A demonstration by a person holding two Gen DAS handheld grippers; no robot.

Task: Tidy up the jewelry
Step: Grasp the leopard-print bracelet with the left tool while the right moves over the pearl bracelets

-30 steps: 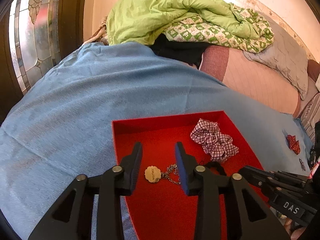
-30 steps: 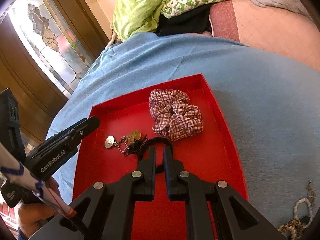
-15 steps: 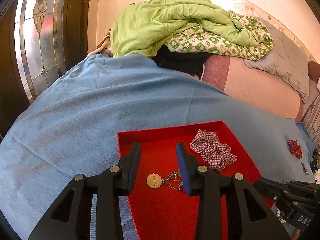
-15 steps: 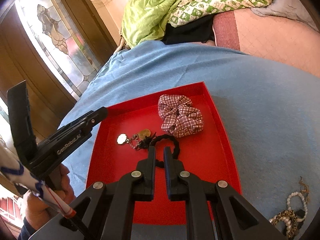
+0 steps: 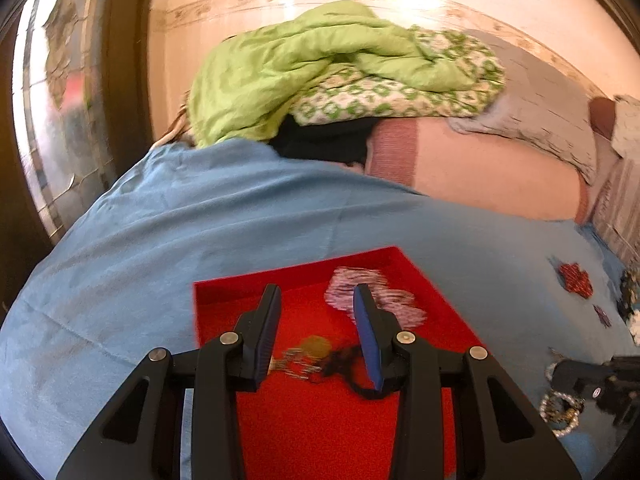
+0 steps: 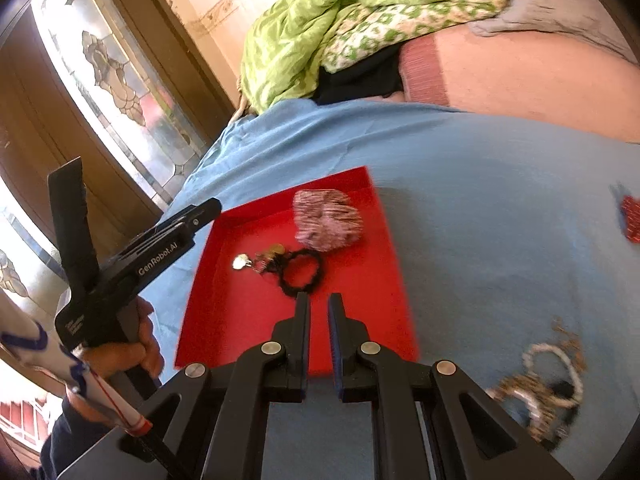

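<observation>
The left gripper [image 5: 316,320] hung wide apart and empty above a red tray [image 6: 224,312] on the bed's blue blanket [image 6: 480,200]. The right gripper [image 6: 319,332] showed a narrow gap, holding nothing. In the tray lay a checked scrunchie [image 6: 326,220], a black hair tie [image 6: 302,272] and a medallion chain [image 6: 256,260]; more jewelry [image 6: 540,388] sat on the blanket, right of the tray.

Behind your work area, a crumpled green quilt [image 5: 320,64] lies over a green-and-white patterned blanket [image 5: 384,100], with a dark garment [image 5: 324,142] beneath. You see a grey pillow [image 5: 536,108] beside them, and a stained-glass door panel [image 6: 120,80] stands alongside.
</observation>
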